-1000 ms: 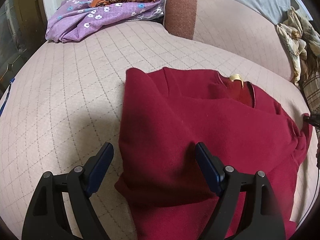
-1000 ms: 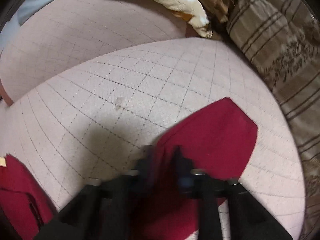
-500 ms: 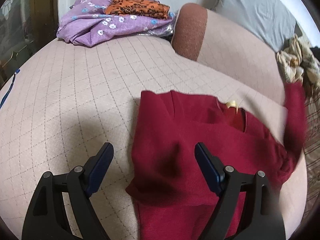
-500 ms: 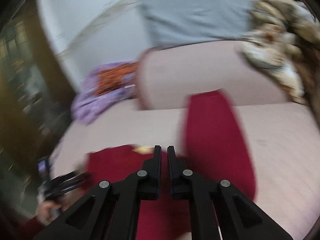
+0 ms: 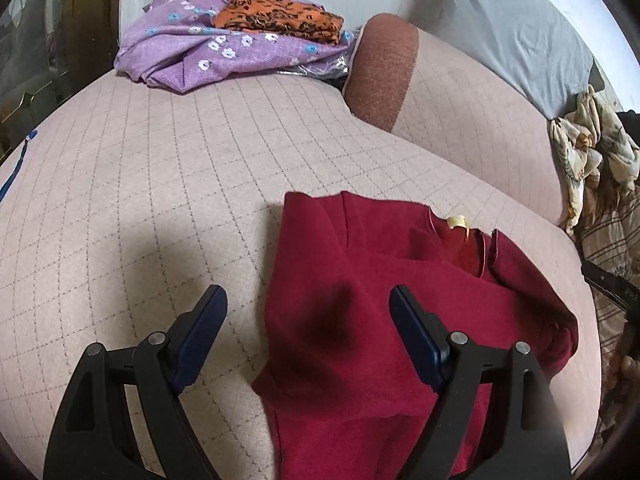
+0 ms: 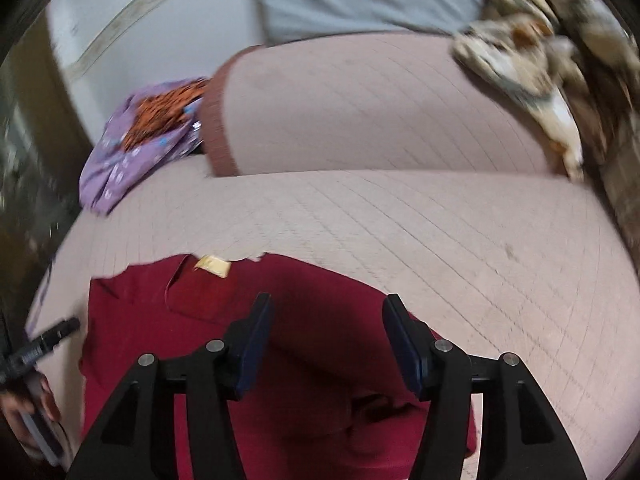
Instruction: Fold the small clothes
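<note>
Jaws of both the left gripper (image 5: 308, 334) and the right gripper (image 6: 326, 344) stand apart and hold nothing, each hovering over the red sweater (image 5: 400, 300), which lies partly folded on the quilted bed (image 5: 160, 184) right under and ahead of them.
</note>
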The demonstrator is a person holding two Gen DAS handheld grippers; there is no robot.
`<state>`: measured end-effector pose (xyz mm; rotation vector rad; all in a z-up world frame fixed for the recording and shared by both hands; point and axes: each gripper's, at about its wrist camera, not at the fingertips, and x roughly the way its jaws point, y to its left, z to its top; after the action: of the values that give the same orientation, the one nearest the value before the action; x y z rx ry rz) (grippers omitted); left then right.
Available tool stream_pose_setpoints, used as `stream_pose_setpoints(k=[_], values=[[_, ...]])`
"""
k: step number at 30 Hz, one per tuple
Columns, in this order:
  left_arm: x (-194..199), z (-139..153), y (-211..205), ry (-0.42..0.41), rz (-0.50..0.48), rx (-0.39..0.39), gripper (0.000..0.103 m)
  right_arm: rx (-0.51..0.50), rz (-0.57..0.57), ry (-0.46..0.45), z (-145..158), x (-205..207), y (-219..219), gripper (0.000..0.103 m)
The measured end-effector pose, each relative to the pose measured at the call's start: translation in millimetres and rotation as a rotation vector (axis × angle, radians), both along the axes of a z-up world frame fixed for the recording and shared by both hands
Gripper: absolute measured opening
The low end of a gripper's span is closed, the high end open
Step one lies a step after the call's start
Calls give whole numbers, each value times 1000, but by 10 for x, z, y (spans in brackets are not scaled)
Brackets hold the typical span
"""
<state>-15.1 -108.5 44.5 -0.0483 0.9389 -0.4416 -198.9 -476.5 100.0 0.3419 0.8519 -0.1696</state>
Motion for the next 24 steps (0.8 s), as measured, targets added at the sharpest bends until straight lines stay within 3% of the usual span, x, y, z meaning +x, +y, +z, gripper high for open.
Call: stream_pose_setpoints(k=[2, 4, 7, 9, 11, 12, 13, 14, 16, 18, 21, 22, 24], values=[[-3, -29, -29, 11, -7, 5, 83, 36, 43, 7, -36, -52, 2, 63], [-25, -42, -67, 7, -19, 18, 83, 1, 125, 30, -97, -69, 186, 68], [-58, -45, -89, -10, -32, 47, 83, -188, 262, 90, -266, -4, 577, 69], [-53, -45, -80, -12, -32, 52, 83, -352, 291, 130, -421, 61, 763, 69], [-29, -53, -66, -3, -23, 41, 83, -455, 263, 171, -559, 142, 761, 60], [-21, -58, -56, 1, -19, 38, 83, -464, 253, 198, -625, 211, 705, 47], [-14, -62, -47, 4, -16, 34, 83, -440, 231, 218, -654, 278, 608, 16], [-14, -64, -41, 5, -15, 33, 83, -396, 204, 211, -637, 315, 494, 9], [-13, -55, -37, 1, -15, 33, 83, -270, 88, 132, -469, 348, 128, 9], [-12, -53, -44, -1, -15, 37, 83, -200, -117, 76, -340, 353, -403, 19], [-8, -59, -36, 7, -16, 30, 83, -124, -333, 115, -352, 292, -1049, 22], [-5, -55, -32, 6, -15, 29, 83, -86, -377, 127, -356, 233, -1194, 29], [-5, -56, -35, 6, -13, 26, 83, -5, -421, 113, -331, 54, -1367, 50]])
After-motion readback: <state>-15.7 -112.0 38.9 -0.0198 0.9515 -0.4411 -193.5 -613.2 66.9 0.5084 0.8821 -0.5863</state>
